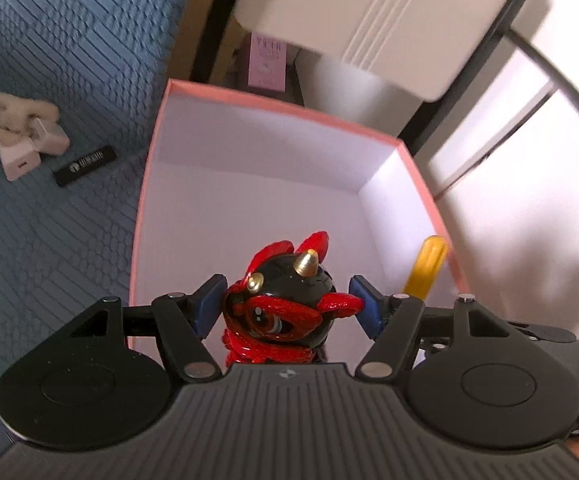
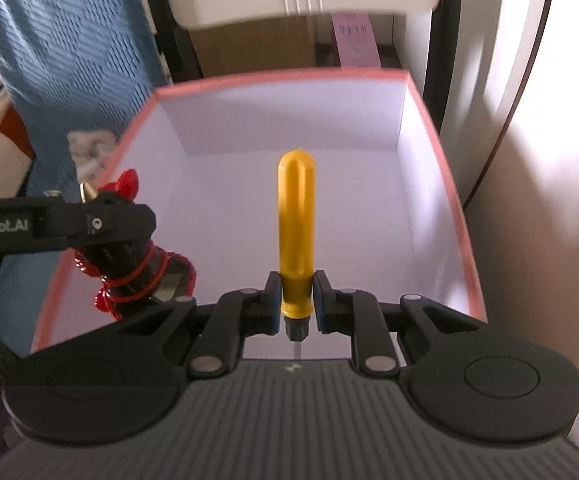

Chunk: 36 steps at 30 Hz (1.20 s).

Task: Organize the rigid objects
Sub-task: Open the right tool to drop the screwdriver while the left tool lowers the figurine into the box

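Step in hand, as I judge it: both held items hang over the open box, ready for placing; next comes lowering and parting the fingers.

- Box (image 1: 151, 184): rigid card, pink outside, smooth white inside, square-cornered, nothing lying in it.
- Bedspread (image 1: 49, 60): blue, ribbed weave, at nine o'clock of the box.
- Figurine (image 1: 285, 304): glossy black and red, gold horns; left gripper (image 1: 289, 304) pinches its head.
- Screwdriver (image 2: 295, 232): smooth yellow rounded handle; right gripper (image 2: 295, 300) clamps its collar, at three o'clock of the figurine.
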Available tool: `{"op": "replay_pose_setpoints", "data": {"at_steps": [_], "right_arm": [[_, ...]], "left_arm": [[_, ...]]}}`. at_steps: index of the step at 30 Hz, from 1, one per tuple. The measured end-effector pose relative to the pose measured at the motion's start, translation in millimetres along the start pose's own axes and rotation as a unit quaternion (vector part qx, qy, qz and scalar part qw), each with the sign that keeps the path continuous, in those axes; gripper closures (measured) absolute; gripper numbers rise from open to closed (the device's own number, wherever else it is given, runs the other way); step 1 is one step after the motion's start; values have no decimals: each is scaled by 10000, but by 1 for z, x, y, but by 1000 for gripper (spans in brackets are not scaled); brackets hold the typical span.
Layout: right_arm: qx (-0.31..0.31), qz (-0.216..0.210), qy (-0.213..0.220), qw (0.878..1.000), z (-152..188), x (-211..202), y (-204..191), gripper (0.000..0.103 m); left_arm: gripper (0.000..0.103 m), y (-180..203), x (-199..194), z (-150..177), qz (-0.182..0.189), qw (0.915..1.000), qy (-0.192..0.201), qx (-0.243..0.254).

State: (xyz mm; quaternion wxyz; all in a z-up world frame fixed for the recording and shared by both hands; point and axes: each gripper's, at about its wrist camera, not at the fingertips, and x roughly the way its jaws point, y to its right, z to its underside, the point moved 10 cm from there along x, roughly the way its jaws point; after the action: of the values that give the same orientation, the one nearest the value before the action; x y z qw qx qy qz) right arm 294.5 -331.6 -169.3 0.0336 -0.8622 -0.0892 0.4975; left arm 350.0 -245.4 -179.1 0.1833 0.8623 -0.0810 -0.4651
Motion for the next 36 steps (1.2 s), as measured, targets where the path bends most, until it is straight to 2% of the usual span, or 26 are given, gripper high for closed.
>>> {"op": "replay_pose_setpoints", "data": {"at_steps": [9, 12, 13, 14, 15, 16, 17, 28, 36], "right_arm": [[256, -169, -182, 9994, 16, 28, 14, 82], [406, -168, -246, 9987, 18, 31, 18, 79], [454, -167, -236, 9986, 18, 32, 20, 74], [478, -213, -234, 9984, 17, 31, 20, 58], [489, -268, -220, 9982, 16, 31, 19, 46], [506, -265, -195, 9982, 15, 31, 19, 26], [516, -224, -156, 9983, 15, 30, 19, 20], [461, -224, 232, 9984, 2, -9, 2, 21], [257, -389, 626, 9970, -8, -53, -37, 21]], "left_arm": [[30, -5, 23, 5, -204, 9997, -152, 43], [23, -9, 25, 3, -285, 9995, -150, 46], [22, -10, 26, 3, -325, 9993, -152, 47], [22, -11, 25, 3, -330, 9993, -141, 46], [22, -11, 23, 2, -303, 9994, -126, 52], [22, -11, 21, 2, -297, 9995, -111, 61], [22, -11, 19, 2, -307, 9995, -86, 69], [22, -8, -38, -10, -339, 9982, 422, 250], [22, -19, -99, -8, -284, 9962, 742, 342]]}}
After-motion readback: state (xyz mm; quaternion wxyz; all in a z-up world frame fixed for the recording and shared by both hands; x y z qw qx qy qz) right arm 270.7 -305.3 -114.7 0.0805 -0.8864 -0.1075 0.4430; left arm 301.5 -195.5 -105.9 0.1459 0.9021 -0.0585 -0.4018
